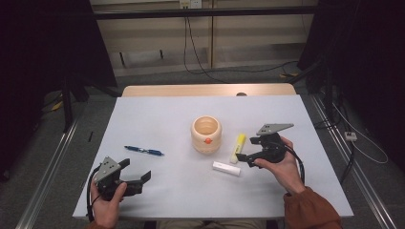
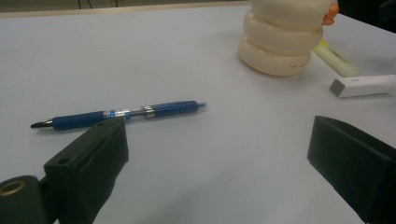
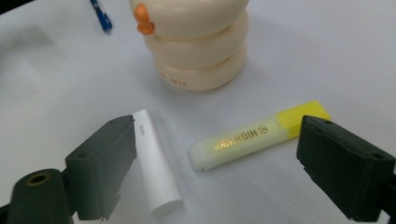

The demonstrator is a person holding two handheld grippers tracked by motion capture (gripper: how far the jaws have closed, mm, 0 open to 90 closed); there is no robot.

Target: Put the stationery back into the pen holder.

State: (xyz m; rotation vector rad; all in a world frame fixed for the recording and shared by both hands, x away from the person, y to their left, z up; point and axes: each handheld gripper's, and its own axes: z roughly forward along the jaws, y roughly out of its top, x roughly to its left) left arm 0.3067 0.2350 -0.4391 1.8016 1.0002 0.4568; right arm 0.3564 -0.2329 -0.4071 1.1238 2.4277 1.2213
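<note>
Rust-orange sleeve (image 1: 310, 210), black hand-held gripper (image 1: 247, 147), grey three-cornered plate (image 1: 273, 128)

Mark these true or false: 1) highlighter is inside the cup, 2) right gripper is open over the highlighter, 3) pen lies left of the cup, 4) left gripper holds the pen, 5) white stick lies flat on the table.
1) False. The highlighter lies on the table beside the cup.
2) True. The right gripper has its jaws wide apart, with the highlighter lying between them and untouched.
3) True. In the high view the pen lies left of the cup.
4) False. The left gripper is open and empty; the pen lies beyond its jaws.
5) True. The white stick lies flat near the highlighter.
</note>
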